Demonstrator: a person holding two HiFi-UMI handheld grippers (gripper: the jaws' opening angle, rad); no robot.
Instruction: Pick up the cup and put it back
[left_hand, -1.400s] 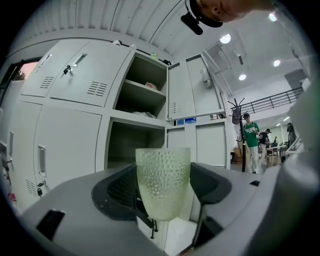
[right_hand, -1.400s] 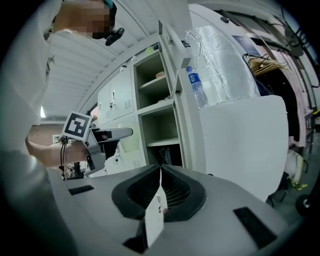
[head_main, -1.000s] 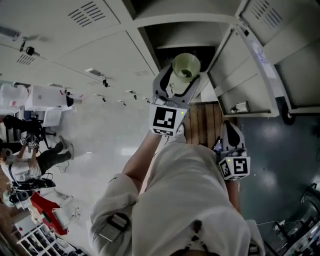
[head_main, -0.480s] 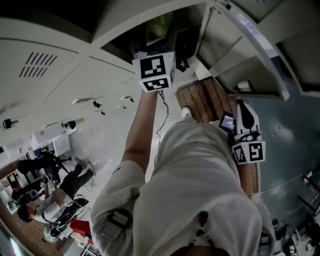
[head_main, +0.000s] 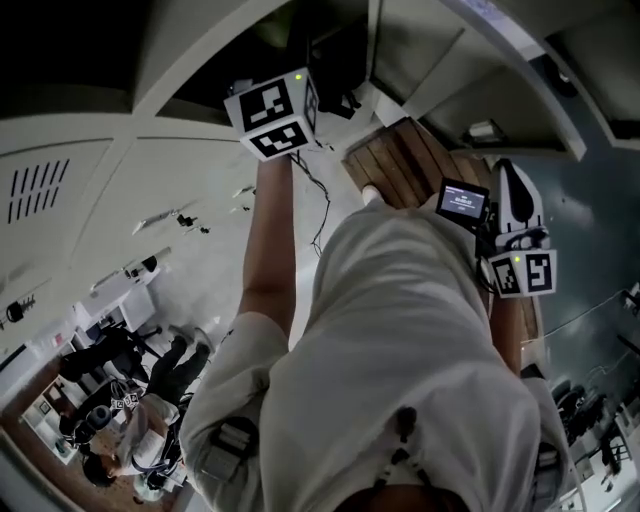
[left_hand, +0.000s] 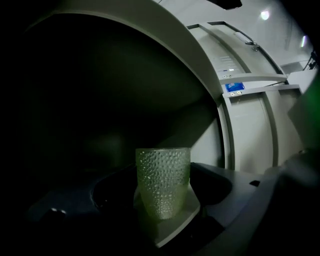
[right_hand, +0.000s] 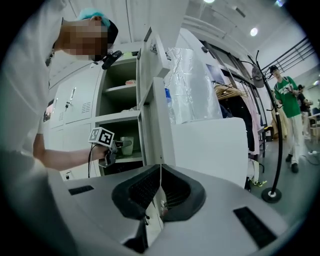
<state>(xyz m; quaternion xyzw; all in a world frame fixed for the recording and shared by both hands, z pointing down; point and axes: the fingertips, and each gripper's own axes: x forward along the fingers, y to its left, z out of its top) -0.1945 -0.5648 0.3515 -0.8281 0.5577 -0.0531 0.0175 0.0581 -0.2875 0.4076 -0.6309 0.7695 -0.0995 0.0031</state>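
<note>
A pale green dimpled cup (left_hand: 163, 182) stands upright between the jaws of my left gripper (left_hand: 162, 197), which is shut on it inside a dark locker compartment. In the right gripper view the left gripper (right_hand: 117, 146) reaches level into an open locker shelf, and the cup (right_hand: 126, 145) shows at its tip. From the head view only the left gripper's marker cube (head_main: 272, 112) shows at the locker mouth; its jaws and the cup are lost in the dark. My right gripper (right_hand: 160, 180) is shut on nothing, held back beside the person's body (head_main: 508, 175).
The open locker door (right_hand: 150, 95) stands just ahead of the right gripper, with a clear plastic bag (right_hand: 192, 85) hanging behind it. A wooden board (head_main: 400, 165) lies below the lockers. A person in green (right_hand: 286, 97) stands far right; other people (head_main: 130, 420) are behind.
The left gripper has carried the cup from in front of the locker opening into the dark compartment. The head view has tilted, and the right gripper has shifted slightly up.
</note>
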